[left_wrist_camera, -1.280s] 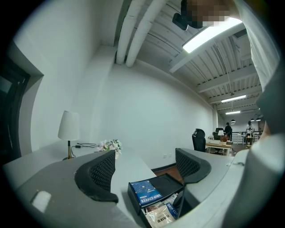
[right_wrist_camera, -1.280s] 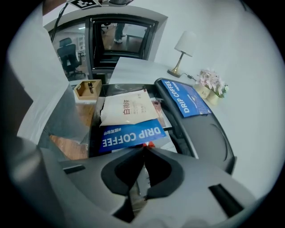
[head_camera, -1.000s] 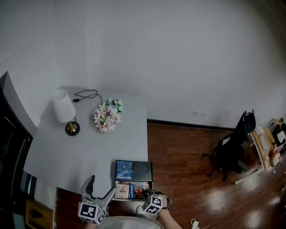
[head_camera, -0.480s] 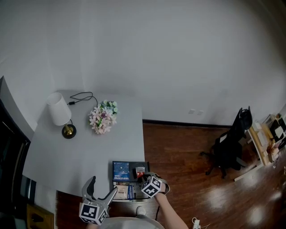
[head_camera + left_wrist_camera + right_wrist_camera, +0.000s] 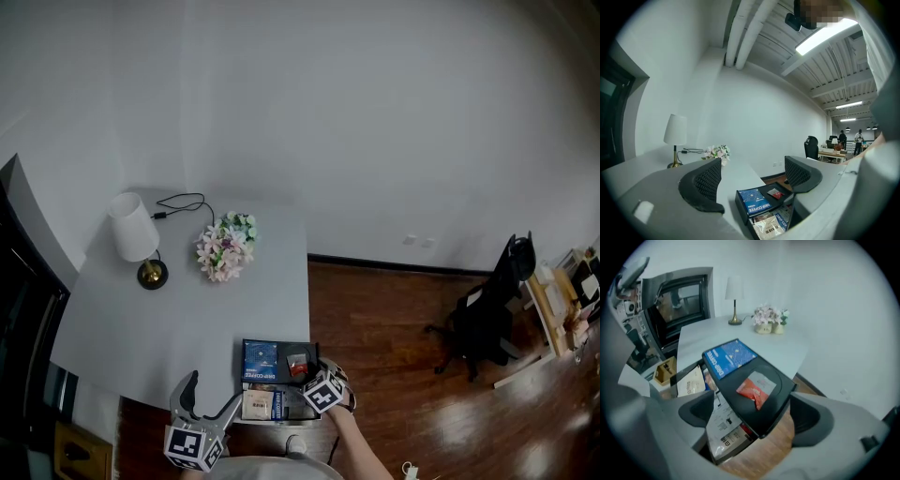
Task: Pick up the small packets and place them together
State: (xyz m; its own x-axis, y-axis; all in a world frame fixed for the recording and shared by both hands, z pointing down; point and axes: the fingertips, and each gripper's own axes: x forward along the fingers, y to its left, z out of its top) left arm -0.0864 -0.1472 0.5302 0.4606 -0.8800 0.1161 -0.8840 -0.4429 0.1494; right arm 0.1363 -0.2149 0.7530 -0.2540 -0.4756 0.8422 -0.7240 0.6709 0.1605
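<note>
My right gripper [image 5: 754, 417] has just been opening and its jaws now stand wide apart, the pads pressing on nothing; only the near corner of the black tray [image 5: 780, 401] shows in the gap between them. The red packet [image 5: 753, 390] lies loose on that tray just ahead of my fingertips, clear of both pads, and the blue packet [image 5: 728, 357] lies flat on the far end of the same tray, a little apart from the red one. Under the tray's near edge more pale packets [image 5: 723, 426] sit in an open box, partly covered by the tray. From the head view the right gripper [image 5: 309, 375] tilts down over the tray [image 5: 284, 348], with the red packet [image 5: 297, 366] right beside its tips and the blue packet [image 5: 261, 359] to the left of that. My left gripper [image 5: 752, 174] is released too, jaws spread and nothing gripped, held about level and off to the left of the tray; in the head view the left gripper [image 5: 214, 398] hangs at the near edge of the grey table [image 5: 178, 309]. Further back on that table stand a white lamp [image 5: 132, 230] and a bunch of flowers [image 5: 225, 247], well apart from the tray
</note>
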